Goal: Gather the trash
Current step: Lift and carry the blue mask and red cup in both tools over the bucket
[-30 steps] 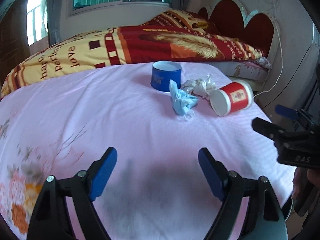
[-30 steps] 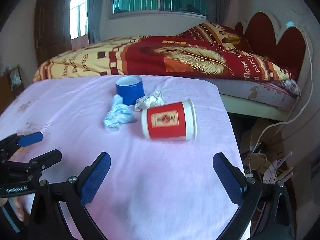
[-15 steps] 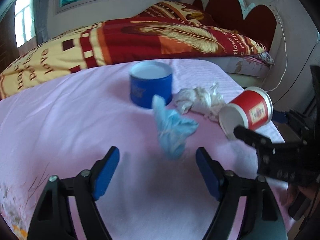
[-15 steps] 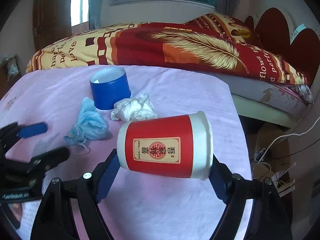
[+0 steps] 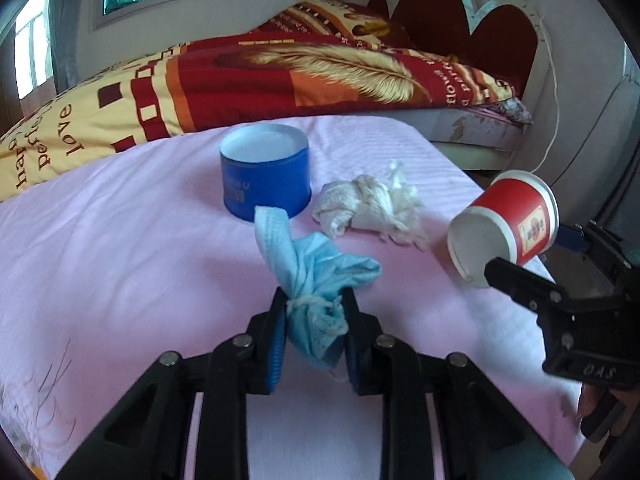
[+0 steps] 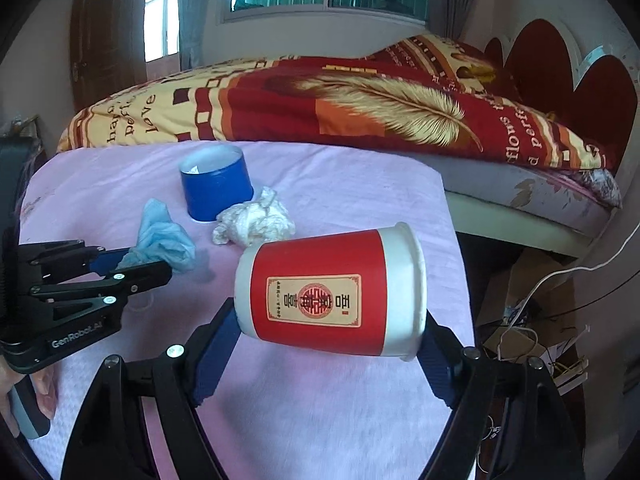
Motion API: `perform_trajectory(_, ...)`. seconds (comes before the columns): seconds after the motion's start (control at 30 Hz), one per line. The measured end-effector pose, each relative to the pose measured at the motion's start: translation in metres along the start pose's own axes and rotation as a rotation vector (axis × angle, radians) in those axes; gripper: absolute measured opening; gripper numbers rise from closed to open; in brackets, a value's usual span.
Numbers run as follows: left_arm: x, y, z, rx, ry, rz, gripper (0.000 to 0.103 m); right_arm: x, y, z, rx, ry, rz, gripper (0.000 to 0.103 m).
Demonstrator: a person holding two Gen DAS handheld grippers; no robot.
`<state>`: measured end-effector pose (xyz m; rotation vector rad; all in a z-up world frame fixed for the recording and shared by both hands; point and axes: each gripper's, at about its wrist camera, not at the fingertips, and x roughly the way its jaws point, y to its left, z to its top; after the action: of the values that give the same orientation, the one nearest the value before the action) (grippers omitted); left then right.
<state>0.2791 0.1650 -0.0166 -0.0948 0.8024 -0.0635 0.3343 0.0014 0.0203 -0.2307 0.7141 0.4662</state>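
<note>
My left gripper (image 5: pixel 314 312) is shut on a crumpled light-blue face mask (image 5: pixel 316 276), seen from the right wrist view too (image 6: pixel 160 240). My right gripper (image 6: pixel 328 324) is shut on a red paper cup (image 6: pixel 332 292) lying sideways between its jaws and lifted off the pink sheet; the cup also shows in the left wrist view (image 5: pixel 508 224). A crumpled white tissue (image 5: pixel 368 204) lies on the sheet beside an upright blue round container (image 5: pixel 266 176), also in the right wrist view (image 6: pixel 216 184), with the tissue (image 6: pixel 256 220) next to it.
The pink sheet (image 5: pixel 120 248) covers the surface; its right edge drops off (image 6: pixel 452 240). A red and yellow quilt (image 6: pixel 320 108) lies behind. Cables and clutter (image 6: pixel 532 328) sit on the floor at the right.
Both grippers moved forward and closed: the left on the blue mask, the right on the red cup, which is now raised off the sheet.
</note>
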Motion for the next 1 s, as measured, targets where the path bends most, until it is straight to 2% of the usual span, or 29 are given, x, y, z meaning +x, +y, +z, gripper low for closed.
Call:
perform_trajectory(0.2,-0.037,-0.015,-0.018,0.031,-0.035,-0.009,0.026,-0.046,0.006,-0.015,0.012,-0.048,-0.009,0.083)
perform_trajectory(0.53,-0.096,-0.044,-0.058,0.033,-0.079,-0.044,0.026,-0.136,0.006,-0.060,0.037,-0.103,-0.050,0.083)
perform_trajectory(0.77,-0.118,-0.075,-0.075,0.067,-0.099,-0.081,0.026,-0.187,-0.001,-0.089,0.037,-0.124,-0.096,0.083)
perform_trajectory(1.0,-0.130,-0.113,-0.077,0.114,-0.118,-0.124,0.026,-0.227,-0.027,-0.119,0.087,-0.137,-0.153,0.083)
